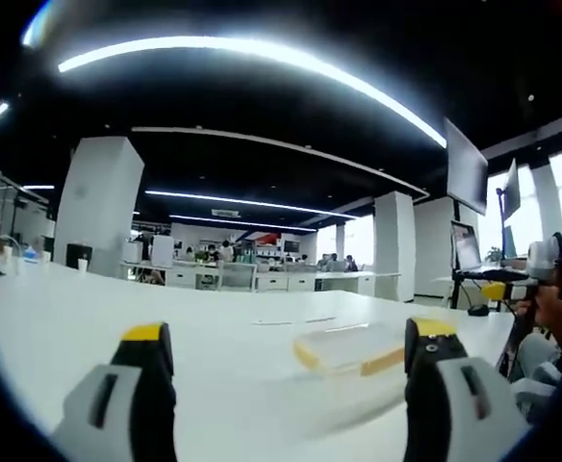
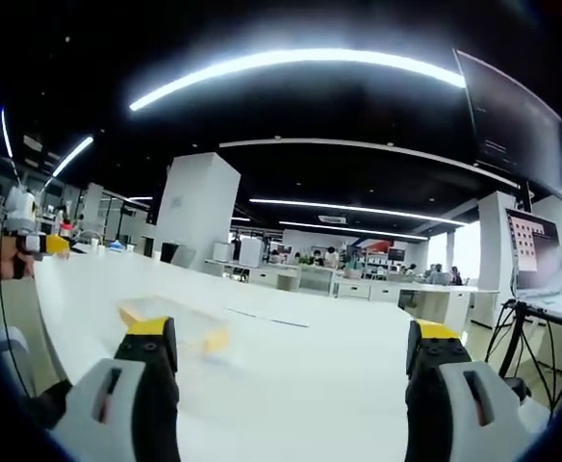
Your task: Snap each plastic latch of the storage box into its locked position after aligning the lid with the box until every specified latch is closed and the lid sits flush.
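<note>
No latch work has begun, by the look of things — the storage box [image 1: 350,348] lies untouched on the white surface [image 1: 214,337], a clear container with yellow latches along its edges. The picture is too blurred to tell you whether its lid is aligned or whether any latch is closed, so treat every latch as still to be checked and snapped.

In the left gripper view, your left gripper [image 1: 291,358] is held low over the surface with its jaws spread wide, grasping nothing; the box sits ahead between the jaws, nearer the right-hand one and apart from both. In the right gripper view, your right gripper [image 2: 291,358] is likewise released and empty, with the box [image 2: 170,325] lying ahead near the left-hand jaw (it is smeared there and hard to read).

Both grippers point nearly level across the surface — roughly side by side, facing the box. Your right hand [image 1: 555,313] shows at the right edge of the left gripper view.
</note>
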The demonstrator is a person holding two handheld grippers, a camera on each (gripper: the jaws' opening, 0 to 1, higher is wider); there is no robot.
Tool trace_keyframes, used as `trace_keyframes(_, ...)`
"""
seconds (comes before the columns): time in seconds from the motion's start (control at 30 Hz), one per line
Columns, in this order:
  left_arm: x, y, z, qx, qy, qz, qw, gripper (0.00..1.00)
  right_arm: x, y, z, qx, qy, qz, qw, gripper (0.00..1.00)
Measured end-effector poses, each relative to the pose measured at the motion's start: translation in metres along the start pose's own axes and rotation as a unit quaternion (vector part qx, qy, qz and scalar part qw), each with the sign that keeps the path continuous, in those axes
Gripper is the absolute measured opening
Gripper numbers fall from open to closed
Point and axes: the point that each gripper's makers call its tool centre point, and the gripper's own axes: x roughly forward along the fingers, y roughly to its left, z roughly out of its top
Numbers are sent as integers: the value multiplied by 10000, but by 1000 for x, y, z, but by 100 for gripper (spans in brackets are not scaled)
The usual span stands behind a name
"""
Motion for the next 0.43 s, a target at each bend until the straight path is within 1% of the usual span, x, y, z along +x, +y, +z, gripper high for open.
trace_keyframes(0.2, 1, -1, -4, -103, 80, -27, 9999, 100, -1, 3, -4, 9, 78, 54, 10000, 100)
trace_keyframes(0.43, -1, 4, 0, -92, -20, 37, 9999, 100, -1, 5, -3, 24, 104, 69, 9999, 100)
